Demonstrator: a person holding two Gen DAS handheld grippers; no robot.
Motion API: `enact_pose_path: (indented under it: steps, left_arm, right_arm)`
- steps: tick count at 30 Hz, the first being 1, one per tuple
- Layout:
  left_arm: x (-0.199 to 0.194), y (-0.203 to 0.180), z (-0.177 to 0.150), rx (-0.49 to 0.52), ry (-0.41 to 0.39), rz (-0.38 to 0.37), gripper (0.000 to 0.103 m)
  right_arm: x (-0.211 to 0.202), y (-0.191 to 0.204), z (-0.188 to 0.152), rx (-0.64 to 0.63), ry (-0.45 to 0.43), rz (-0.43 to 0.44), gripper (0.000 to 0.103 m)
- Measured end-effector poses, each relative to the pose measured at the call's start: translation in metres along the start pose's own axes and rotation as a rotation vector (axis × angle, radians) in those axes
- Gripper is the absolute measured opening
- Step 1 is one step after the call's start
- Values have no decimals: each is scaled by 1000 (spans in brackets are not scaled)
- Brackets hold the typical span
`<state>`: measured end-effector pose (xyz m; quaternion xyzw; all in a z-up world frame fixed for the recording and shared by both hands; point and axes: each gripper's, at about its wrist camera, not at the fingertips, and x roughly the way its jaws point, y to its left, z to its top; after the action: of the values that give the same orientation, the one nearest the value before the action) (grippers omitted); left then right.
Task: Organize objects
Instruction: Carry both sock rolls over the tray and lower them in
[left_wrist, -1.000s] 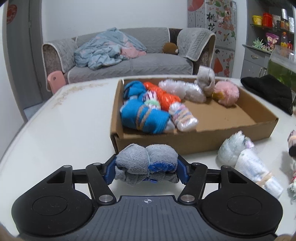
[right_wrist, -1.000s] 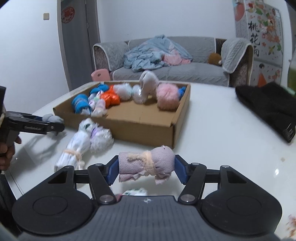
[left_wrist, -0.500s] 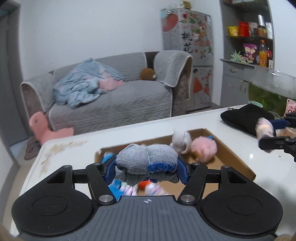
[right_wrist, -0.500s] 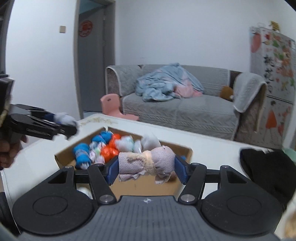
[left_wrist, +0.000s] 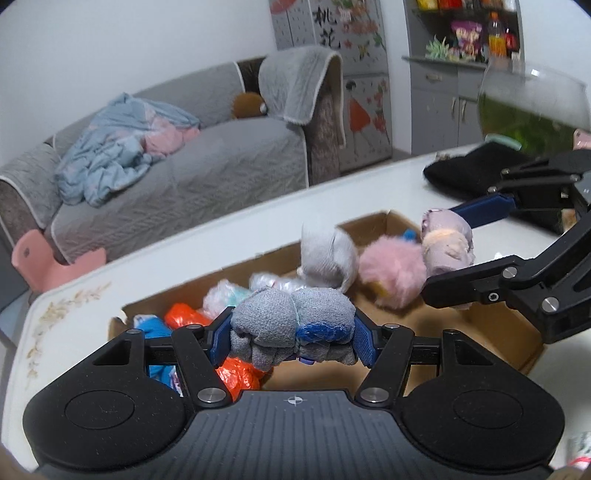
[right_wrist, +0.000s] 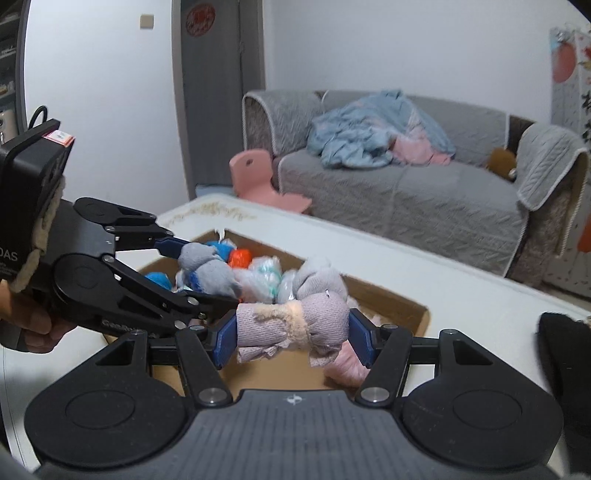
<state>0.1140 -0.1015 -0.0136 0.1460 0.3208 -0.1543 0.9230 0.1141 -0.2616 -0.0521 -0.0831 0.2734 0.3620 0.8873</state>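
My left gripper (left_wrist: 291, 341) is shut on a grey and blue sock roll (left_wrist: 288, 328) and holds it above the near left part of the cardboard box (left_wrist: 491, 328). My right gripper (right_wrist: 293, 332) is shut on a mauve sock roll (right_wrist: 295, 325) and holds it above the box (right_wrist: 402, 306), near its right side. In the left wrist view the right gripper (left_wrist: 448, 240) comes in from the right with the mauve roll (left_wrist: 447, 242). In the right wrist view the left gripper (right_wrist: 201, 271) comes in from the left with the grey roll (right_wrist: 207, 269). Several rolled socks lie in the box, among them an orange one (left_wrist: 236, 369) and a fluffy pink one (left_wrist: 391, 269).
The box stands on a white table (left_wrist: 92, 291). A black cloth (left_wrist: 465, 173) lies at the table's far right, by a glass bowl (left_wrist: 532, 107). A grey sofa (right_wrist: 406, 195) and a pink child's chair (right_wrist: 262, 181) stand beyond the table.
Both grippers have risen from the table and moved over the box with their sock rolls, and they have come closer to each other.
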Motion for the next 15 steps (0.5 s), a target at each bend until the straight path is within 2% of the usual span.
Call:
enact_pose_path:
  steps: [6,11,15]
  left_arm:
    - [23,5,-12,6,47,-23,69]
    - [36,7,-17,-3,77,-37,69]
    - [41,5,-17,19,83,-20,69]
  right_arm:
    - [26,2,0,-42,65,62,58]
    - [46,0,-4,-39,114,82,58]
    - [54,-2,-7,-45,138,83,59]
